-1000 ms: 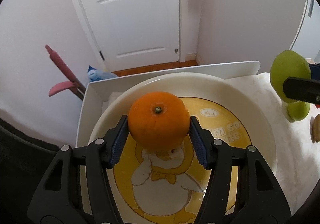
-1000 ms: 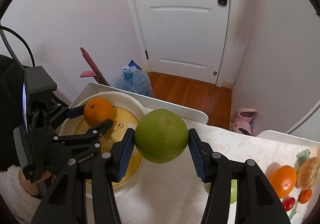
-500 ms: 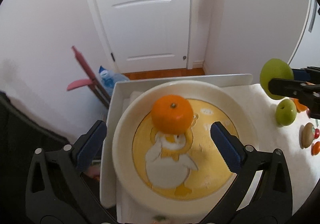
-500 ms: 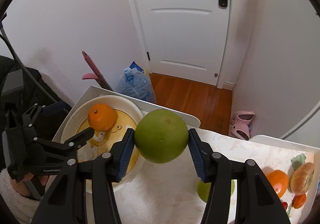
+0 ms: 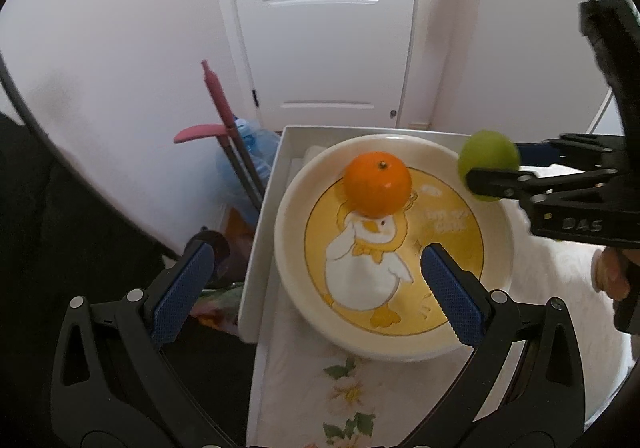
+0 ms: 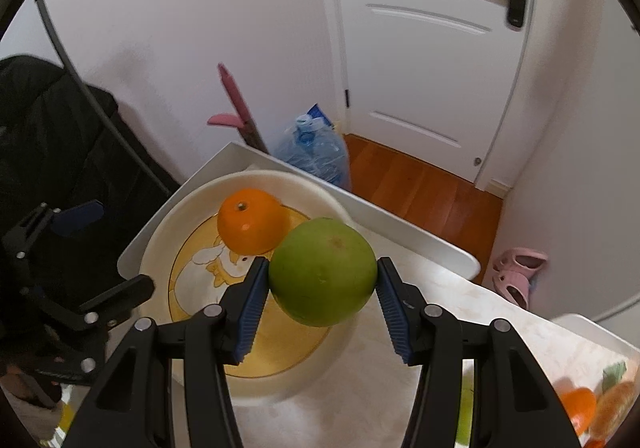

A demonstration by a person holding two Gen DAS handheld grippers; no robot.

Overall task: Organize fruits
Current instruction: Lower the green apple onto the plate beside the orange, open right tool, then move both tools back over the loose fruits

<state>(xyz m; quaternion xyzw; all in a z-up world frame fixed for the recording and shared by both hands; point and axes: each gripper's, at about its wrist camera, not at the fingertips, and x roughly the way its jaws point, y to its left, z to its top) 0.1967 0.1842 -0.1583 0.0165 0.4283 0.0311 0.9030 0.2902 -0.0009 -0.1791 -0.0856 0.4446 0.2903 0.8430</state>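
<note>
A round, shallow cream bowl (image 5: pixel 394 244) with a glossy yellow floor printed with a white cartoon duck sits at the far left corner of the white tray table (image 5: pixel 264 232), on a pale floral cloth (image 5: pixel 352 396). One orange (image 5: pixel 378 184), smooth-skinned with its stem dimple up, rests in the bowl toward its far rim, touching nothing else. The left gripper (image 5: pixel 316 288) hangs over the bowl's near side, its ribbed blue pads (image 5: pixel 182 290) spread wide and empty. The right gripper (image 6: pixel 320 298) is clamped on a large round green pomelo (image 6: pixel 322 272), held above the bowl's right rim, just beside the orange. At the table's right edge lie another orange fruit (image 6: pixel 578 404) and blurred items I cannot identify.
</note>
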